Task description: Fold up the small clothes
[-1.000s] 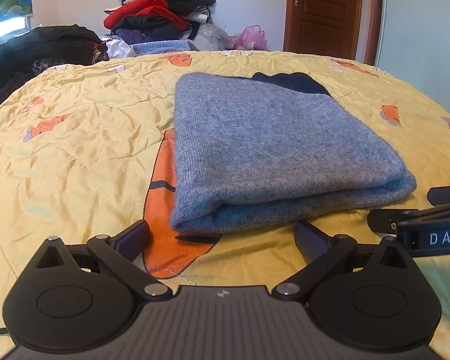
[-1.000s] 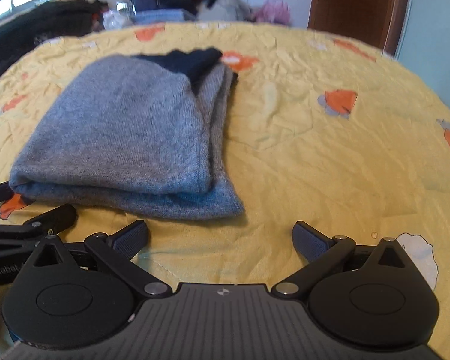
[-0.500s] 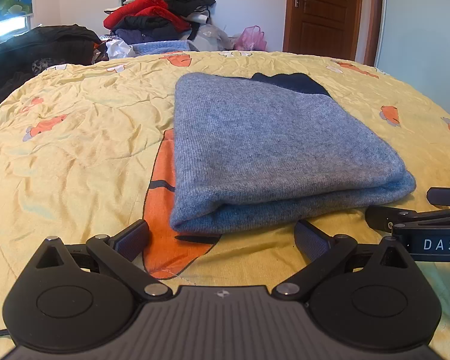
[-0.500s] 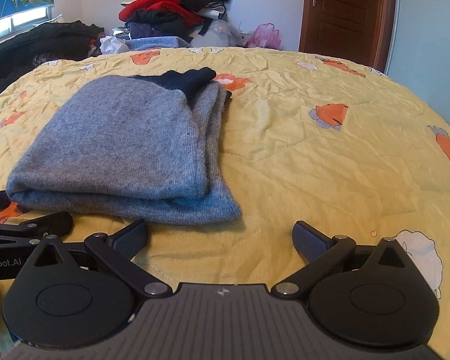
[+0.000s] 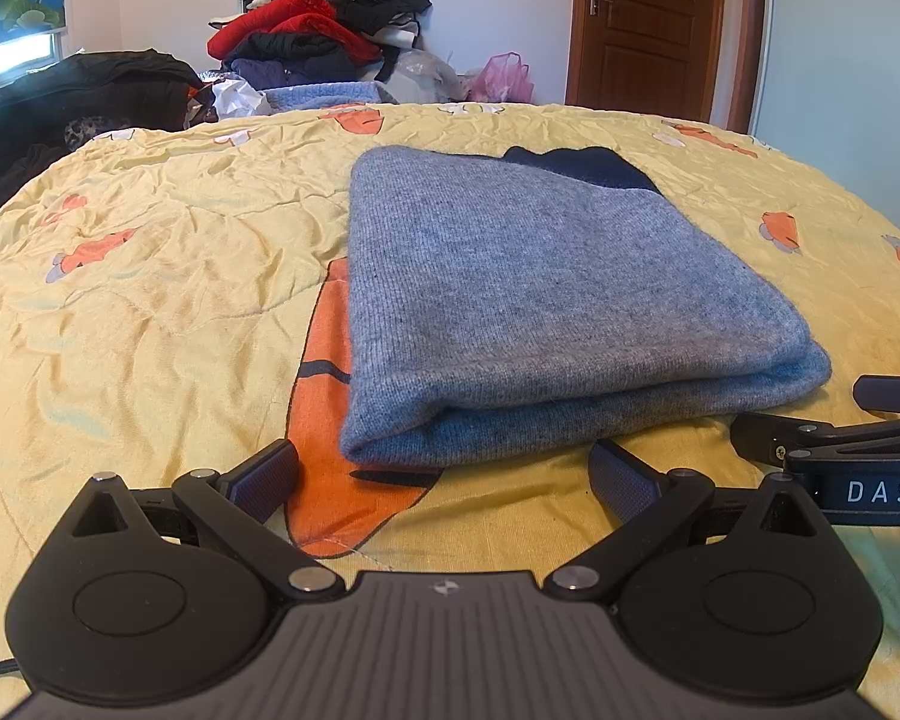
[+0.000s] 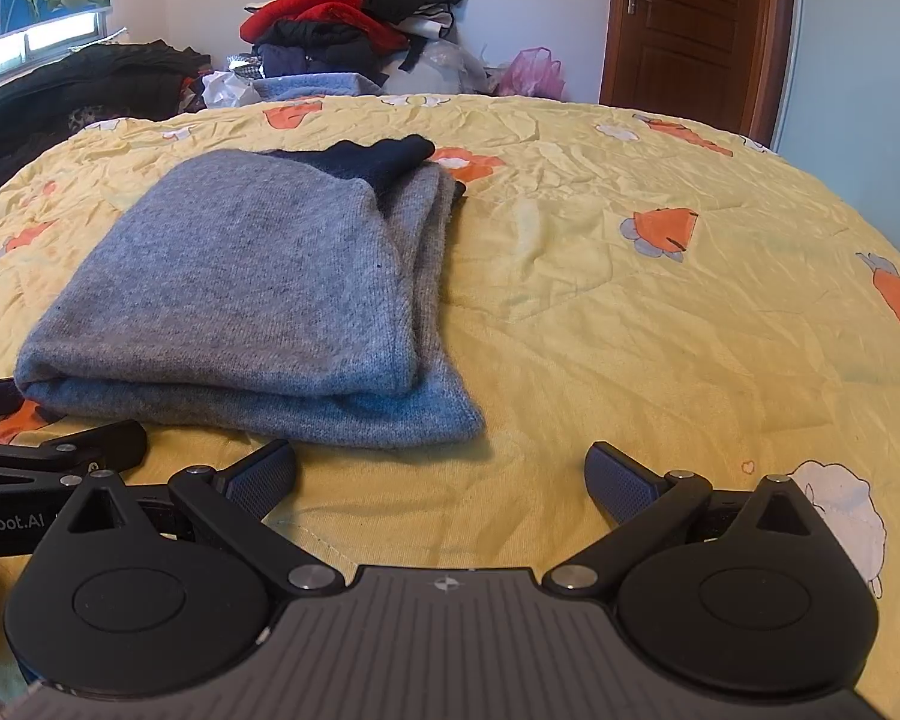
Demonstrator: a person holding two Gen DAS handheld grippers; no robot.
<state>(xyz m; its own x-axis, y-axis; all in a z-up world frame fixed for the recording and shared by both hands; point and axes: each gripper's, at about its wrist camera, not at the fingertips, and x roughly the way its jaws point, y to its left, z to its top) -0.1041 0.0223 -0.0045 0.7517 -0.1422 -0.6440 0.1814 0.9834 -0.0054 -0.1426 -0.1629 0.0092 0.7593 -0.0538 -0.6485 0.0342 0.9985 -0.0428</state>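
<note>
Two grippers hover low over a bed (image 5: 150, 300) covered in a yellow quilt printed with orange fish and white sheep. On the quilt lies a grey knitted sweater (image 5: 540, 294), folded into a thick rectangle, with a dark navy part showing at its far end. The left gripper (image 5: 444, 471) sits just in front of the sweater's near edge, its fingers (image 5: 267, 471) spread wide apart and holding nothing. The right gripper (image 6: 441, 474) is beside it, off the sweater's near right corner, its fingers (image 6: 621, 483) likewise spread wide and empty. Neither gripper touches the sweater. Each gripper's side shows at the edge of the other's view. Beyond the bed, a pile of red and black clothes (image 5: 324, 30) is heaped against the wall, a pink plastic bag (image 5: 504, 78) sits near it, and a brown wooden door (image 5: 648, 24) stands closed.
</note>
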